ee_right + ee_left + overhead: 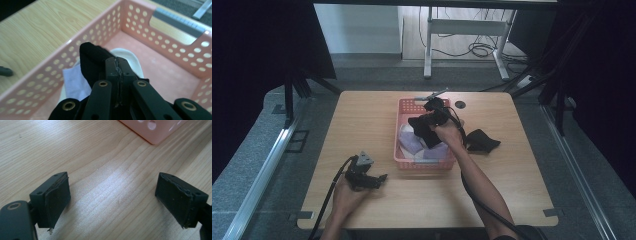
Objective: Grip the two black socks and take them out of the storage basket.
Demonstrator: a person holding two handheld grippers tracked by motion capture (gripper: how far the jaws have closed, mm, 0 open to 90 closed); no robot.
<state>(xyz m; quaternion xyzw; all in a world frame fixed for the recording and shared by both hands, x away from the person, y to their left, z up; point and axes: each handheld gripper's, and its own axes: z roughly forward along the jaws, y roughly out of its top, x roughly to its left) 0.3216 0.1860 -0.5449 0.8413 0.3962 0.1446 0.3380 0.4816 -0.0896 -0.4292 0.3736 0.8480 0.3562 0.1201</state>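
Hanging from the right gripper (430, 120), a black cloth (91, 58) dangles over the pink basket (401, 107).

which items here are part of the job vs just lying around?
In play:
- pink basket
- black cloth pinched in the right gripper over the basket
- pale cloths lying in the basket
- second black cloth on the table, likely next

Lying about:
- left gripper, open, idle over bare wood
- white desk frame and floor cables beyond

A lab: black curtains (252, 60), aluminium frame rails (259, 167), floor cables (477, 49)
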